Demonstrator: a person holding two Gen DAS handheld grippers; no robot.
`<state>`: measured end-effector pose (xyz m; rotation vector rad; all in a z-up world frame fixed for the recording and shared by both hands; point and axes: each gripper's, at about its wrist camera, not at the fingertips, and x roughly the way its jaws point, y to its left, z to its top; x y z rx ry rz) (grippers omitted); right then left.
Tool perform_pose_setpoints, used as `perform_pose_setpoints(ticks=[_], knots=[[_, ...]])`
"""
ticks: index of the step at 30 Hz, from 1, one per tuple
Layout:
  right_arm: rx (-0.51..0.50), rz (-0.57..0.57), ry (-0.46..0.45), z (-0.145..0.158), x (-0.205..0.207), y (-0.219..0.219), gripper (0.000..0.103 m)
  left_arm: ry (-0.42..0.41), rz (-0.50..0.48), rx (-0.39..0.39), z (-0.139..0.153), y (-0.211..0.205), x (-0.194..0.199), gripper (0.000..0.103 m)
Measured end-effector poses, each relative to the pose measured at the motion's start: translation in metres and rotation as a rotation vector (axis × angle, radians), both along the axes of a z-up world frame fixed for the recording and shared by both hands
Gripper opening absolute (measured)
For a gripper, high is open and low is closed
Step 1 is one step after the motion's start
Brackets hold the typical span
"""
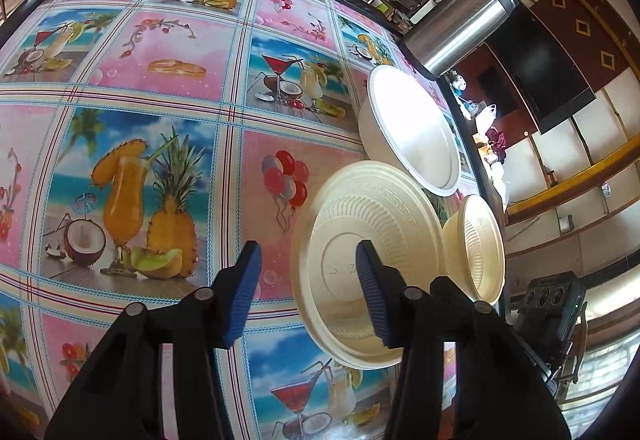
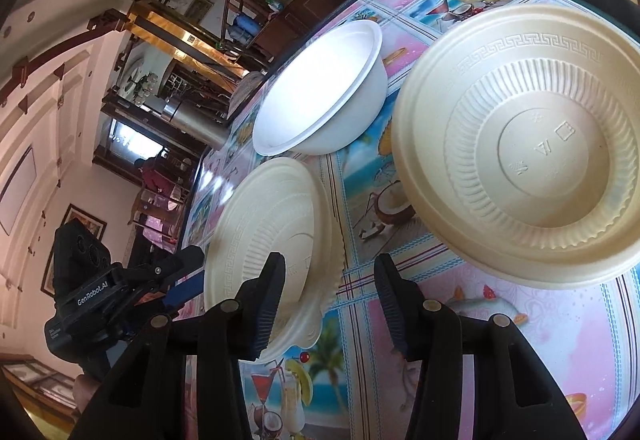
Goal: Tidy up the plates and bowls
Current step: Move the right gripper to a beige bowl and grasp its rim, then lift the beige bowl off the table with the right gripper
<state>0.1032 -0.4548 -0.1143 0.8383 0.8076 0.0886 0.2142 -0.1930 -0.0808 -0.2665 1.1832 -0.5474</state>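
Fingers (image 1: 370, 280) of your left gripper (image 1: 308, 288) straddled the cream bowl (image 1: 360, 224) rim, unclenched; your right gripper (image 2: 330, 304) was released, white bowl (image 2: 320, 95) at twelve o'clock.

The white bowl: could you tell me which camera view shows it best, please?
The right wrist view: the white bowl shows its glare-washed inside and outer wall, unobstructed. The left wrist view shows it smaller, near the table edge.

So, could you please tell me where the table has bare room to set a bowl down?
The widest bare stretch of the tablecloth lies left of the cream bowls, over the pineapple print. It is crowded toward the table's edge, where the white bowl, cream bowls and steel flask cluster.
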Motion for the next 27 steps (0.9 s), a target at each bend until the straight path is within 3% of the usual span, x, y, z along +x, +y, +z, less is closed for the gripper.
perform_pose_setpoints(ticks=[1, 4, 8, 15, 20, 27], knots=[[0.01, -0.003, -0.007, 0.0, -0.001, -0.001, 0.05, 0.001, -0.008, -0.003, -0.001, -0.002, -0.001, 0.034], [0.02, -0.022, -0.03, 0.004, -0.003, -0.002, 0.047, 0.007, -0.02, 0.0, -0.004, -0.004, -0.002, 0.033], [0.033, -0.019, -0.024, 0.0, -0.001, 0.001, 0.034, 0.007, -0.016, -0.007, -0.004, -0.003, -0.002, 0.028], [0.086, -0.029, -0.01, -0.006, -0.001, -0.004, 0.023, -0.006, -0.014, -0.008, -0.002, -0.003, -0.003, 0.02], [0.081, -0.034, -0.016, -0.004, -0.002, -0.003, 0.012, -0.008, -0.022, -0.003, -0.003, -0.005, -0.004, 0.008], [0.074, -0.044, -0.02, -0.004, -0.004, -0.004, 0.01, -0.013, -0.023, -0.01, -0.004, -0.006, -0.003, 0.007]])
